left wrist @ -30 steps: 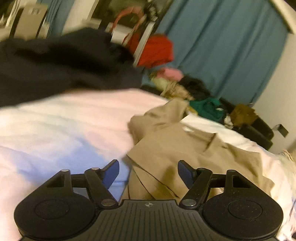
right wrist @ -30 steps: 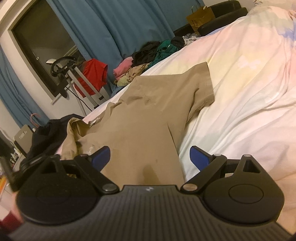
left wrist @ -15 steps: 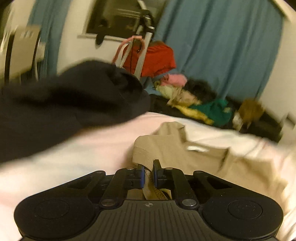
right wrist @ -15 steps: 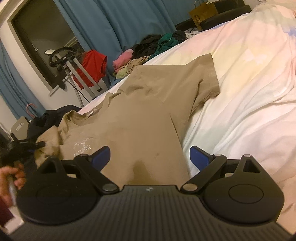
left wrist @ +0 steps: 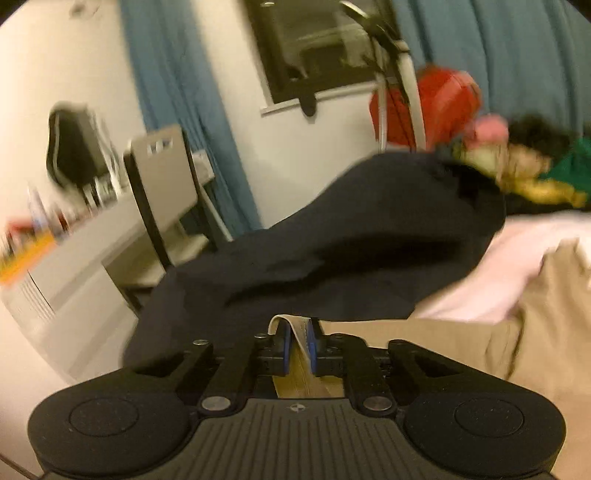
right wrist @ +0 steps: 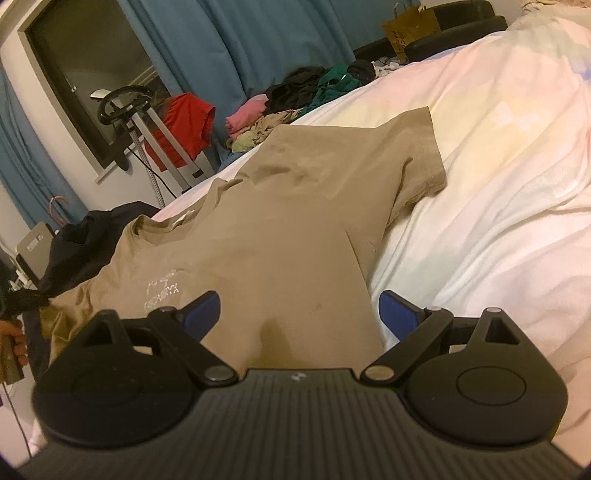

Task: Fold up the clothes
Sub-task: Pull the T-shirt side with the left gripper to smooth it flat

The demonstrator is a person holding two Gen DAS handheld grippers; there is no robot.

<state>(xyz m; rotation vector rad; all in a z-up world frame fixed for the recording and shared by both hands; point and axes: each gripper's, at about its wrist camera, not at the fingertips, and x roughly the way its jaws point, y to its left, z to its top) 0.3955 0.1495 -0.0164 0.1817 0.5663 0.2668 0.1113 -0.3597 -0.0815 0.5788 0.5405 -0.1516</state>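
A: What changed?
B: My left gripper (left wrist: 297, 345) was spread over the tan T-shirt (right wrist: 280, 236) a second ago; its jaws closed, just eased a little, and now pinch a sleeve edge, lifted off the bed (right wrist: 498, 177). First fold starting, I'd say.
A: Right gripper (right wrist: 299, 314)?
B: Jaws spread, empty, over the shirt's hem.
A: Containers?
B: One paper bag (right wrist: 410, 27) beyond the shirt; contents unreadable.

Bare white bedsheet (right wrist: 498, 166) right of tan shirt (right wrist: 295, 240); dark garment heap (left wrist: 351, 251) on its left.
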